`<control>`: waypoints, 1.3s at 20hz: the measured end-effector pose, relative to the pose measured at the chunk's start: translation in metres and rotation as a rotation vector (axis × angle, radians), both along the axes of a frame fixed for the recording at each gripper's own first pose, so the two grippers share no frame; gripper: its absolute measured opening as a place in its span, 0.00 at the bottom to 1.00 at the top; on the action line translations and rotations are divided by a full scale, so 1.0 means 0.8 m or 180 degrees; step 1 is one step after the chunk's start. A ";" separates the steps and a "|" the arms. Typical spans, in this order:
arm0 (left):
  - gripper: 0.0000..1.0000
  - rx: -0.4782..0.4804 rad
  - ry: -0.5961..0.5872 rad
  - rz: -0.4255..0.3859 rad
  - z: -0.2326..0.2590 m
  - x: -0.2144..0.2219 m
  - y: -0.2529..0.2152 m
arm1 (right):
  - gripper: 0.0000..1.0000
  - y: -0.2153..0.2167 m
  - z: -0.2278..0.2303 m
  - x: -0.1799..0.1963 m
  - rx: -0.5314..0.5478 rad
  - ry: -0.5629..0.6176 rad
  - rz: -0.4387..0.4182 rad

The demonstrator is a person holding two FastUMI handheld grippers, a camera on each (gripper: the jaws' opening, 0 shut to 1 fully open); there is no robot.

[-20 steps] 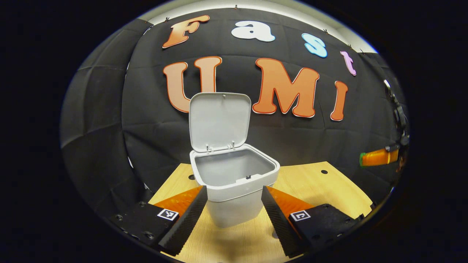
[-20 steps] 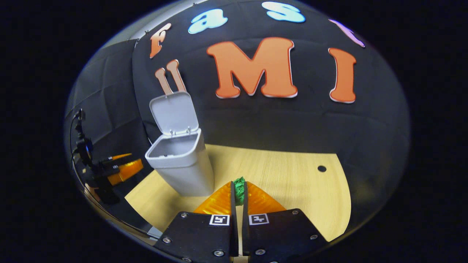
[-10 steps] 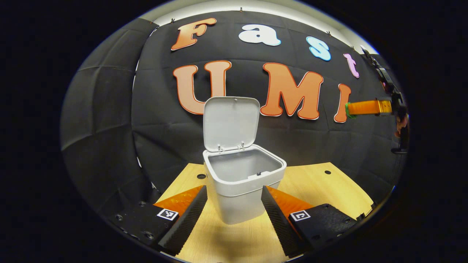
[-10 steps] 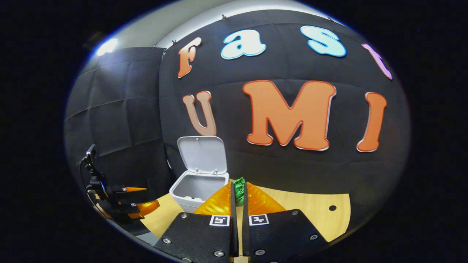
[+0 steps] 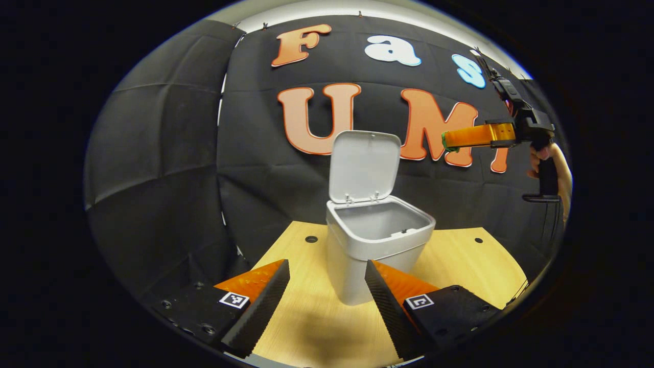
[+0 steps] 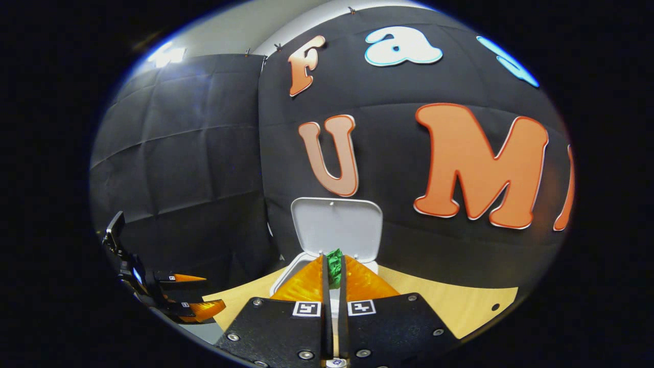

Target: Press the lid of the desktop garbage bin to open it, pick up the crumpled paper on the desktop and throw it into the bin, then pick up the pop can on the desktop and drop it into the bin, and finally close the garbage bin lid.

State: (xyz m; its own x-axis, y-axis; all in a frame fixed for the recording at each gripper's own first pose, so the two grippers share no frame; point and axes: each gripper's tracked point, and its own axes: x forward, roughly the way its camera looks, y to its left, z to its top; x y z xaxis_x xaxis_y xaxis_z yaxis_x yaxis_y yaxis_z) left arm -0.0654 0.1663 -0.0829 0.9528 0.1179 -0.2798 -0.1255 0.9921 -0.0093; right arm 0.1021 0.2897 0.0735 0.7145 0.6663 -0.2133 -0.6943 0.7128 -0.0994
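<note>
The right gripper (image 6: 333, 266) pinches a green crumpled paper (image 6: 334, 267) between its two fingers, the wad poking out at the very tips, held in the air toward the open desktop garbage bin (image 6: 301, 263), whose raised lid (image 6: 337, 227) stands upright just behind the wad. In the left gripper view the same gripper (image 5: 447, 141) hangs above and to the side of the bin (image 5: 375, 245), not yet over its mouth, a person's hand (image 5: 554, 166) on the handle. The left gripper (image 5: 327, 286) idles low over the wooden desktop (image 5: 311, 327), fingers spread wide, gripping nothing, the bin standing just beyond them. The bin's inside looks bare. The paper is probably very light and soft, squashing under the pads rather than resisting; a pinch across its middle, as here, should do, though so little protrudes that it may cling to a pad on release. Once spread over the opening, the fingers should let it drop cleanly; the light bin itself could shift if knocked.
</note>
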 end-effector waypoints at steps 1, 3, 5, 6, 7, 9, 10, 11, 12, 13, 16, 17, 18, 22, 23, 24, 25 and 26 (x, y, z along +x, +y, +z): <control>0.95 0.0007 0.0016 0.0044 -0.002 -0.003 0.011 | 0.05 0.017 -0.005 0.007 -0.0005 0.0032 0.0024; 0.95 0.0025 0.0041 0.0134 -0.006 -0.006 0.032 | 0.04 0.033 -0.020 0.018 -0.0055 0.0065 0.0020; 0.95 0.0006 0.0061 0.0206 -0.010 -0.008 0.048 | 0.05 0.047 -0.031 0.029 -0.0127 0.0092 -0.0003; 0.95 -0.0011 0.0070 0.0231 -0.013 -0.009 0.053 | 0.07 0.056 -0.036 0.030 -0.0175 0.0114 0.0010; 0.95 -0.0026 0.0075 0.0247 -0.015 -0.009 0.058 | 0.08 0.061 -0.040 0.034 -0.0198 0.0117 0.0010; 0.95 -0.0039 0.0081 0.0272 -0.016 -0.008 0.066 | 0.15 0.066 -0.050 0.038 -0.0238 0.0154 0.0002; 0.95 -0.0038 0.0078 0.0279 -0.016 -0.006 0.069 | 0.20 0.067 -0.054 0.038 -0.0248 0.0175 0.0002; 0.95 -0.0034 0.0076 0.0281 -0.015 -0.005 0.069 | 0.23 0.067 -0.056 0.043 -0.0274 0.0151 -0.0050; 0.95 -0.0033 0.0075 0.0274 -0.016 -0.005 0.070 | 0.38 0.063 -0.060 0.051 -0.0313 0.0129 -0.0100; 0.95 -0.0033 0.0079 0.0267 -0.016 -0.003 0.070 | 0.54 0.061 -0.063 0.058 -0.0346 0.0110 -0.0134; 0.95 -0.0038 0.0091 0.0248 -0.018 0.001 0.065 | 0.96 0.063 -0.070 0.059 -0.0362 0.0164 -0.0158; 0.95 -0.0037 0.0095 0.0246 -0.018 0.002 0.065 | 0.97 0.061 -0.069 0.060 -0.0353 0.0161 -0.0163; 0.95 -0.0035 0.0095 0.0243 -0.019 0.003 0.063 | 0.96 0.057 -0.070 0.059 -0.0355 0.0154 -0.0174; 0.95 -0.0042 0.0088 0.0144 -0.017 0.010 0.042 | 0.97 0.030 -0.056 0.053 -0.0314 0.0072 -0.0221; 0.95 -0.0035 0.0086 0.0099 -0.015 0.013 0.034 | 0.96 0.019 -0.052 0.052 -0.0291 0.0035 -0.0252; 0.95 -0.0023 0.0085 0.0045 -0.014 0.016 0.025 | 0.96 0.006 -0.047 0.050 -0.0268 0.0005 -0.0289; 0.95 -0.0010 0.0085 -0.0009 -0.013 0.019 0.015 | 0.96 -0.007 -0.042 0.048 -0.0243 -0.0016 -0.0328; 0.95 0.0001 0.0084 -0.0068 -0.012 0.021 0.004 | 0.96 -0.021 -0.038 0.046 -0.0216 -0.0033 -0.0370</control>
